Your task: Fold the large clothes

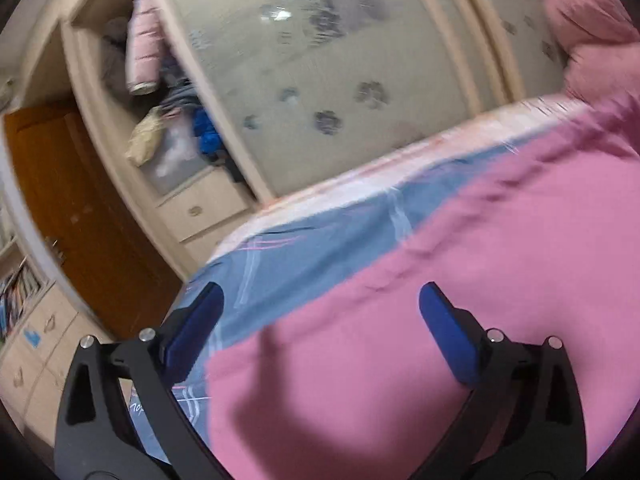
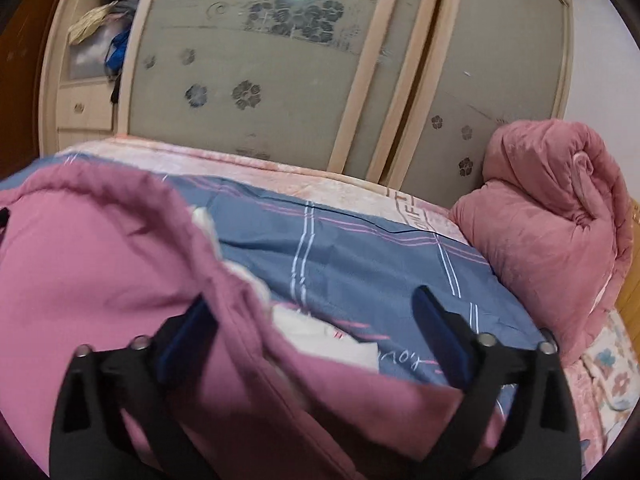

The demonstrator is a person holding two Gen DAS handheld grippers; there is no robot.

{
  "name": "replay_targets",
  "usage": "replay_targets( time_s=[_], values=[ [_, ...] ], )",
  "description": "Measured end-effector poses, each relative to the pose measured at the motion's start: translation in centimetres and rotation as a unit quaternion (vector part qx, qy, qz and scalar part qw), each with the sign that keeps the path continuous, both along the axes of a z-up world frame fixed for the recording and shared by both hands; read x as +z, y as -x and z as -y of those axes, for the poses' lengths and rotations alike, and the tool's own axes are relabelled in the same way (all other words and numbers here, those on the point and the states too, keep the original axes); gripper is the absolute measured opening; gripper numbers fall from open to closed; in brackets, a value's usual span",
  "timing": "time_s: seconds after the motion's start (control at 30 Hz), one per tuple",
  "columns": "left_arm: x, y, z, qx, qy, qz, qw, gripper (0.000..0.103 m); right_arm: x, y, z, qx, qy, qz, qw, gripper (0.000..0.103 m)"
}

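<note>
A large pink garment [image 1: 460, 300] lies spread on a bed with a blue-grey sheet [image 1: 304, 248]. My left gripper [image 1: 320, 304] is open, its blue-padded fingers wide apart just above the garment's left edge, holding nothing. In the right wrist view the same pink garment [image 2: 92, 264] lies on the sheet [image 2: 360, 268], with a white lining [image 2: 332, 340] showing along its edge. My right gripper [image 2: 312, 308] is open over that edge, with the garment's hem running between the fingers, not gripped.
A rolled pink quilt [image 2: 548, 224] sits at the bed's right end. A wardrobe with frosted flower-pattern sliding doors [image 2: 280, 60] stands behind the bed. Its open left section [image 1: 160, 92] holds piled clothes. A brown door [image 1: 76, 208] and drawers [image 1: 36, 356] are at left.
</note>
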State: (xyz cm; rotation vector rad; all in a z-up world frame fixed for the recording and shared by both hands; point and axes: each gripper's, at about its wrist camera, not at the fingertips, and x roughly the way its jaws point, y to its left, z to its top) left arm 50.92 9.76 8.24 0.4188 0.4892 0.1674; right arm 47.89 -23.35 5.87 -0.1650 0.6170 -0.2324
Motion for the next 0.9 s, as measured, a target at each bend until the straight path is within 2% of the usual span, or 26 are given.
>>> replay_targets(
  time_s=[0.07, 0.17, 0.2, 0.23, 0.3, 0.33, 0.37, 0.4, 0.43, 0.47, 0.5, 0.57, 0.6, 0.63, 0.7, 0.73, 0.8, 0.87, 0.9],
  values=[
    [1.4, -0.1, -3.1, 0.049, 0.045, 0.035, 0.9972, 0.101, 0.4, -0.5, 1.2, -0.01, -0.003, 0.004, 1.0, 0.102],
    [2.5, -0.1, -7.4, 0.132, 0.068, 0.074, 0.9862, 0.101, 1.6, -0.9, 2.9, -0.037, -0.001, 0.035, 0.999, 0.102],
    [2.4, -0.1, -9.1, 0.161, 0.066, 0.068, 0.9825, 0.101, 2.1, -1.0, 3.7, -0.05, -0.012, 0.045, 0.998, 0.102],
    [2.2, 0.0, -9.9, 0.174, 0.063, 0.055, 0.9812, 0.101, 2.5, -1.2, 5.2, -0.052, -0.043, 0.048, 0.997, 0.102],
    [1.9, 0.9, -11.7, 0.187, 0.06, 0.035, 0.9799, 0.101, 3.5, -1.3, 6.5, -0.057, -0.056, 0.054, 0.995, 0.102],
    [2.0, 1.8, -12.2, 0.189, 0.058, 0.041, 0.9795, 0.101, 4.5, -0.3, 6.9, -0.072, -0.057, 0.091, 0.992, 0.102],
    [2.1, 2.7, -12.4, 0.185, 0.063, 0.046, 0.9797, 0.101, 5.2, 0.4, 7.5, -0.08, -0.077, 0.116, 0.987, 0.102],
    [2.3, 3.5, -12.7, 0.177, 0.073, 0.051, 0.9802, 0.101, 5.8, 0.7, 9.3, -0.056, -0.163, 0.127, 0.977, 0.102],
    [2.6, 4.7, -12.9, 0.167, 0.086, 0.051, 0.9809, 0.101, 5.9, 0.1, 11.3, -0.02, -0.275, 0.095, 0.957, 0.102],
    [2.8, 5.9, -12.9, 0.159, 0.095, 0.048, 0.9815, 0.101, 6.1, -0.1, 12.7, -0.035, -0.314, 0.071, 0.946, 0.102],
    [3.1, 7.3, -12.9, 0.157, 0.103, 0.055, 0.9807, 0.101, 6.9, 0.7, 14.1, -0.076, -0.328, 0.083, 0.938, 0.102],
    [3.7, 10.2, -12.3, 0.147, 0.124, 0.066, 0.9791, 0.101, 8.3, 4.0, 15.9, -0.128, -0.33, 0.136, 0.925, 0.102],
    [4.1, 12.0, -12.2, 0.139, 0.143, 0.071, 0.9774, 0.101, 8.5, 4.9, 16.2, -0.131, -0.329, 0.141, 0.924, 0.102],
    [4.2, 13.6, -11.6, 0.135, 0.156, 0.072, 0.9759, 0.101, 8.5, 5.9, 16.1, -0.128, -0.32, 0.141, 0.928, 0.102],
    [4.1, 16.8, -10.7, 0.118, 0.194, 0.068, 0.9715, 0.101, 7.7, 7.4, 14.6, -0.11, -0.267, 0.12, 0.95, 0.102],
    [3.8, 19.0, -10.1, 0.105, 0.217, 0.062, 0.9686, 0.101, 6.6, 7.6, 13.5, -0.097, -0.23, 0.099, 0.963, 0.102],
    [2.6, 22.9, -8.4, 0.091, 0.25, 0.055, 0.9625, 0.101, 4.5, 6.8, 12.0, -0.084, -0.181, 0.056, 0.978, 0.102],
    [1.1, 26.0, -6.8, 0.088, 0.268, 0.051, 0.958, 0.101, 1.6, 4.5, 12.0, -0.106, -0.141, 0.005, 0.984, 0.102],
    [0.4, 27.6, -6.1, 0.091, 0.274, 0.053, 0.956, 0.101, 0.1, 3.8, 12.4, -0.131, -0.131, -0.018, 0.983, 0.102]
  ],
)
